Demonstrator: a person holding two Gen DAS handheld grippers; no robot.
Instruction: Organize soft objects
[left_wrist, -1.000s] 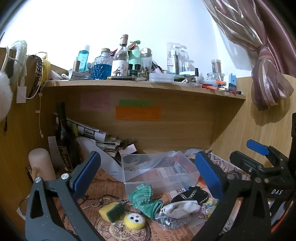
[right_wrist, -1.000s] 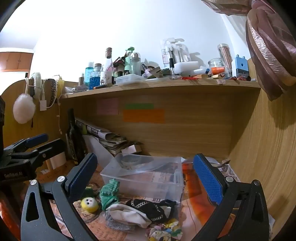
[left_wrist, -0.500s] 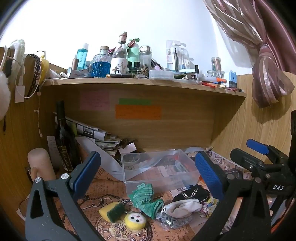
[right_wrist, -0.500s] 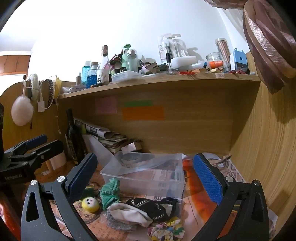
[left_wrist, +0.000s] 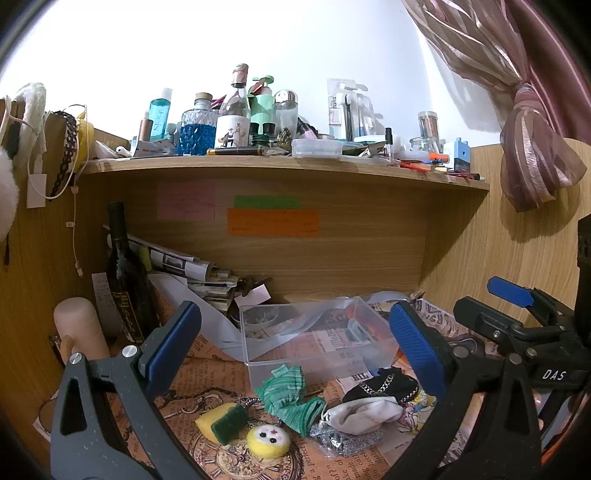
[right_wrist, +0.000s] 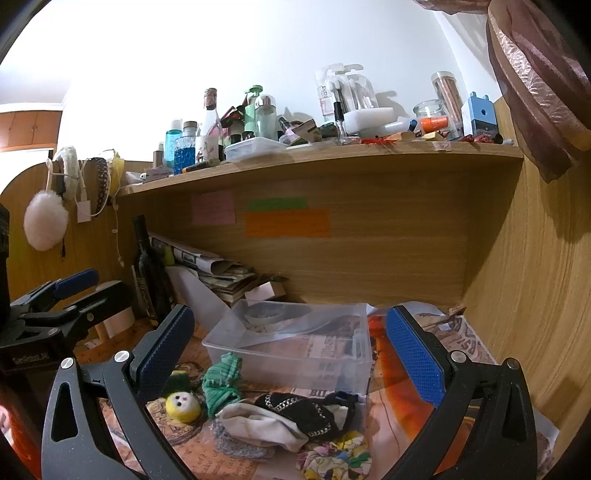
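A cluttered wooden desk (left_wrist: 461, 258) set in an alcove, its surface covered with printed newspaper-style sheets, seen from two handheld grippers that hover above its front edge. The left gripper (left_wrist: 295, 343) has its blue-padded jaws spread wide and holds nothing; the right gripper (right_wrist: 291, 350) is likewise spread wide and empty. Toward the middle of the desk, slightly back from the front edge, stands a clear plastic box (left_wrist: 317, 343) with no lid on it; it appears to hold none of the soft things, though something shows faintly at its far end and cannot be made out. Just in front of the box lies a loose heap of soft objects: a green striped cloth (left_wrist: 288, 395) touching the box's near wall, a black fabric piece with a chain trim (left_wrist: 380, 384), a crumpled white cloth (left_wrist: 362, 411) beside it, a silvery mesh pouch (left_wrist: 343, 439) partly under the white cloth, and, in the right view, a floral yellow cloth (right_wrist: 340, 458) nearest the front edge. To the left of the heap sit a yellow and green sponge (left_wrist: 221, 421) and a small round yellow plush face (left_wrist: 267, 437). At the back left corner stand a dark bottle (left_wrist: 123, 291) and a stack of papers (left_wrist: 199, 273); an upper shelf (left_wrist: 280, 164) is crowded with bottles and jars. Judging from this layout, the sorting has not begun: every soft item is outside the box, and all of the picking up and placing remains to be done.
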